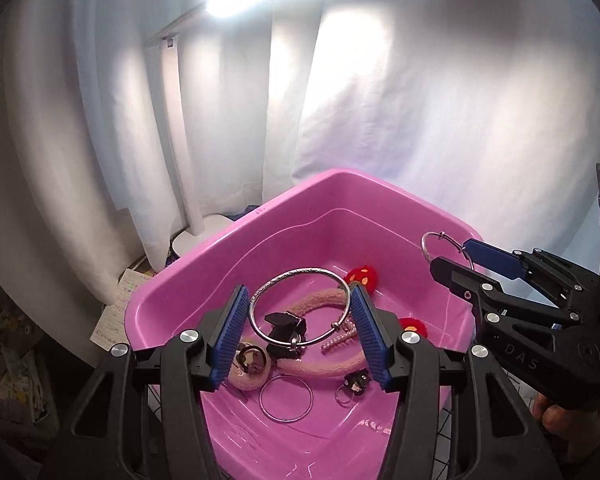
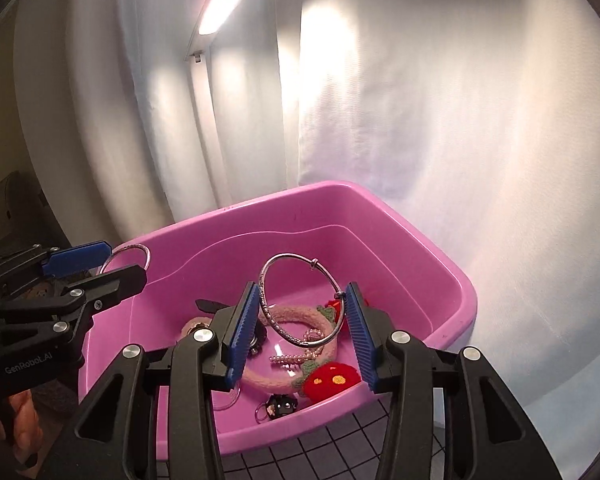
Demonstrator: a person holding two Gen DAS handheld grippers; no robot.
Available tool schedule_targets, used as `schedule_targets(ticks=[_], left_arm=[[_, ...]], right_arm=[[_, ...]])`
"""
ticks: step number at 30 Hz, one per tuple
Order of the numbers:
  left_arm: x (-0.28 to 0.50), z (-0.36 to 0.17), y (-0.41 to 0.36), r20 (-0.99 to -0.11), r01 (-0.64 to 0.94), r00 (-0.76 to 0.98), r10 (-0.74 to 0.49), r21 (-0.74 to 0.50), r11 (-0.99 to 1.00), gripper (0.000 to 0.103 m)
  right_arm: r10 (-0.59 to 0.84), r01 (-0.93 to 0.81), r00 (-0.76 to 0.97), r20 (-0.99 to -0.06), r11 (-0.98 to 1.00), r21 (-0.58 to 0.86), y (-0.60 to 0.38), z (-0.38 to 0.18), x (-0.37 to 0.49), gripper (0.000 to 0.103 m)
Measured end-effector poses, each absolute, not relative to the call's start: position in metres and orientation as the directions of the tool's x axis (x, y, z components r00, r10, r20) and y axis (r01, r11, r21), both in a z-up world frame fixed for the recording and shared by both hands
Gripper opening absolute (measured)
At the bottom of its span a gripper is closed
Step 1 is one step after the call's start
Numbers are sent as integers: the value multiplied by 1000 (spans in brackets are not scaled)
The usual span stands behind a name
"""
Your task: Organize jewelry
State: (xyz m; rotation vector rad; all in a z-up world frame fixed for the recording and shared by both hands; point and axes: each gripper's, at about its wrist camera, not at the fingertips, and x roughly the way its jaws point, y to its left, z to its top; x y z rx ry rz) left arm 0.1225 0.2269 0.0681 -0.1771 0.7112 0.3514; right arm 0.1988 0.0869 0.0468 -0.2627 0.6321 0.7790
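A pink tub (image 1: 340, 174) (image 2: 340, 188) holds a pink felt headband (image 1: 320, 304), a pearl clip (image 1: 340, 338), a black clip (image 1: 284, 324), a thin wire ring (image 1: 286, 398) and red felt strawberries (image 2: 332, 380). My left gripper (image 1: 300, 292) hangs over the tub, shut on a large silver bangle (image 1: 300, 269) that spans its blue pads. My right gripper (image 2: 303, 288) is shut on a second silver bangle (image 2: 286, 256), also above the tub. Each gripper shows in the other's view: the right gripper (image 1: 450, 258) at the right edge, the left gripper (image 2: 126, 262) at the left edge.
White curtains hang behind the tub. A white desk lamp (image 1: 188, 160) stands at the back left, its bar lit overhead. Papers (image 1: 116, 312) lie left of the tub. A dark grid mat (image 2: 320, 448) lies under the tub's near side. A person's hand (image 1: 560, 416) grips the right tool.
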Motion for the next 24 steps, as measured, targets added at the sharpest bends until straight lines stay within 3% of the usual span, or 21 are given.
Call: schedule_targets(ticks=[5, 17, 19, 20, 21, 24], left_arm=[[144, 43, 259, -727, -353, 658, 197, -67, 933, 52], [160, 25, 285, -783, -334, 606, 141, -90, 938, 54], [161, 25, 288, -787, -341, 601, 143, -91, 936, 69], [162, 26, 289, -787, -349, 599, 149, -88, 933, 83], [161, 27, 290, -783, -352, 604, 152, -91, 931, 86], [161, 29, 291, -783, -360, 601, 161, -85, 929, 92]], right_arm=[[504, -690, 513, -694, 724, 16, 119, 28, 216, 43], [392, -637, 457, -798, 771, 14, 146, 5, 239, 43], [384, -634, 450, -806, 773, 14, 147, 4, 241, 44], [381, -630, 453, -806, 777, 13, 147, 4, 240, 49], [376, -623, 458, -805, 782, 11, 146, 5, 241, 56], [380, -606, 466, -799, 795, 25, 140, 8, 242, 59]])
